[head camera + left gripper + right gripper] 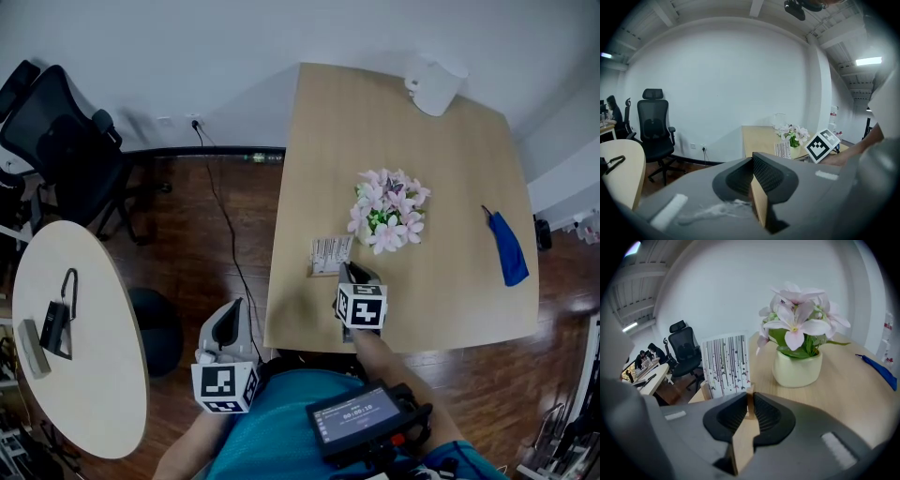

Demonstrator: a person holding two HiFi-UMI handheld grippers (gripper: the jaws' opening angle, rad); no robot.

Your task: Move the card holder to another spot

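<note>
The card holder [330,255] is a small wooden base with a white card printed in thin dark stripes [725,364] standing in it. It is near the front left part of the light wood table [450,300], just left of the flower pot. My right gripper [349,273] reaches it from the near side and is shut on the right end of the wooden base [750,401]. My left gripper [232,311] hangs over the dark floor left of the table, with its jaws together and nothing in them [752,177].
A cream pot of pink flowers [389,214] [797,366] stands close to the right of the holder. A blue item [506,248] lies at the table's right, a white object [433,84] at the far edge. A round table [103,328] and a black chair [66,150] are to the left.
</note>
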